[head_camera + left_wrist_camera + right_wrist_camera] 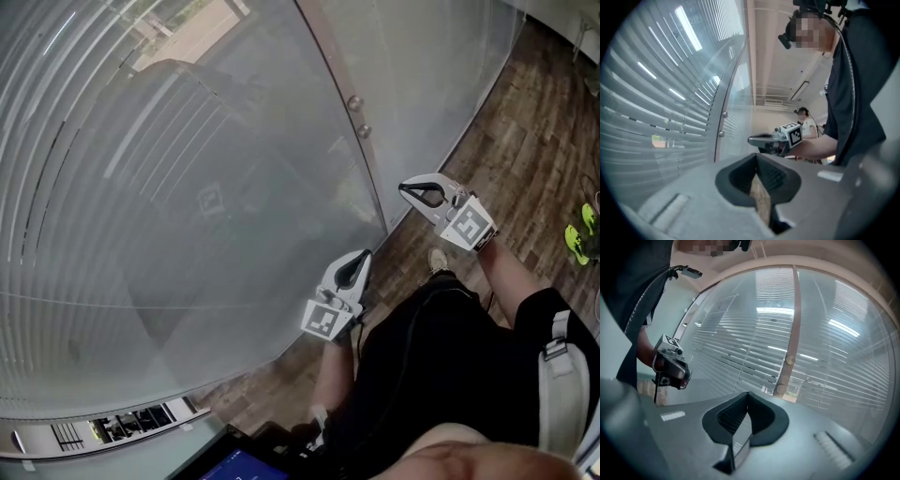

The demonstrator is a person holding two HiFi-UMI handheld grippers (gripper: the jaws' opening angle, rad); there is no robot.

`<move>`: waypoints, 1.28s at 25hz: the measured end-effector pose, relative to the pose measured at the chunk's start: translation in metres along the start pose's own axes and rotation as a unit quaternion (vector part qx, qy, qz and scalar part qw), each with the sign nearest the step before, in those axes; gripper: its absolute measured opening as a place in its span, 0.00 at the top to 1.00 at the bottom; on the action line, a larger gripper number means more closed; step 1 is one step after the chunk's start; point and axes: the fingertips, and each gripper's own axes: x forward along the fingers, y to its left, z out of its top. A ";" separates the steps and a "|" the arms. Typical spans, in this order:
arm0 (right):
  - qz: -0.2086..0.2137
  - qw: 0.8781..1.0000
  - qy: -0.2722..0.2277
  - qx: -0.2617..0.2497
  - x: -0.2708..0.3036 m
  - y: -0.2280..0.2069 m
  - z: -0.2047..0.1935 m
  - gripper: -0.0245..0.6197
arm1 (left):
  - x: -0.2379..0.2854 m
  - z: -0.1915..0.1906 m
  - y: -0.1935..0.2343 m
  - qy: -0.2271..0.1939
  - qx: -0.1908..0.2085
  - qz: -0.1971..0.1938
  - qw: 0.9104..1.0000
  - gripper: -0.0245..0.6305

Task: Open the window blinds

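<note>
Head view: blinds [141, 187] lay ahead behind glass [281, 262], slats horizontal; right gripper [409, 191] sat nearer the frame knobs [355, 102] than left gripper [359, 261]. Both were pinched closed, holding nothing.

Glossy glass pane [187, 234] over matt pale blinds [834, 362]; wood-grain plank floor [525, 159].
</note>
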 end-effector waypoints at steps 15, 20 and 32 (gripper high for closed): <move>-0.047 0.982 0.063 -0.171 0.037 -0.071 0.046 0.92 | 0.005 -0.014 -0.011 0.004 -0.020 0.014 1.000 0.96; -0.073 0.974 0.069 -0.204 0.051 -0.095 0.065 0.82 | -0.002 -0.015 -0.013 0.008 -0.020 0.020 1.000 0.96; -0.103 0.930 0.110 -0.335 0.085 -0.112 0.077 0.66 | -0.024 -0.016 -0.010 0.009 -0.017 0.053 0.998 0.96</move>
